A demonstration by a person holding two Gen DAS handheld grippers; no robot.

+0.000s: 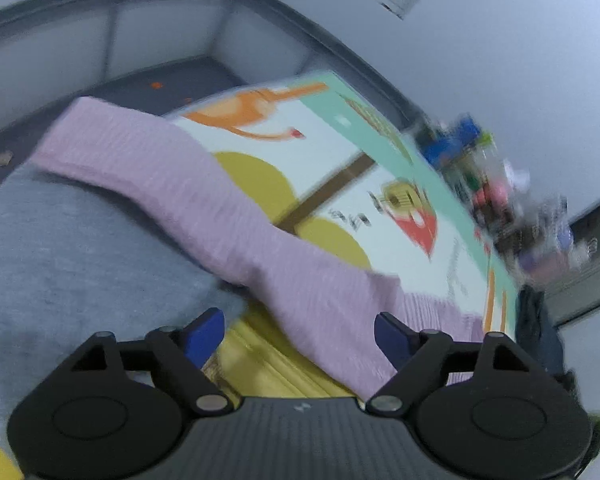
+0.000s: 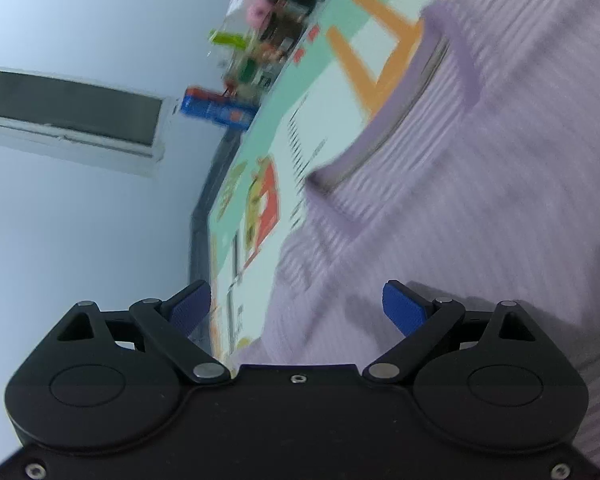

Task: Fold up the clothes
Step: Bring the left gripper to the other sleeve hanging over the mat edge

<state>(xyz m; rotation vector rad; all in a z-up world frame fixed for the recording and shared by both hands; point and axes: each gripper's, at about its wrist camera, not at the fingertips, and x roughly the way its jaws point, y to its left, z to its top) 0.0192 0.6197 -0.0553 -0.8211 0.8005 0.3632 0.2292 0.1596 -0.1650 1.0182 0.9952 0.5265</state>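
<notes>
Both tools are spread wide and empty: the left tool [image 1: 299, 336] hovers over a lilac ribbed sweater [image 1: 204, 200], nothing between its blue pads [image 1: 204, 334]; the right tool [image 2: 298, 308] hangs over the same sweater's body near the neckline. Sweater lies across a colourful printed counter [image 1: 340, 152], beside a grey garment [image 1: 68, 248] and a yellow one [image 1: 260, 364].

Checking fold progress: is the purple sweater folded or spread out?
Partly spread: the purple sweater lies flat with its collar showing, one sleeve stretched across the patterned mat. Whether it is folded elsewhere, cannot tell.
</notes>
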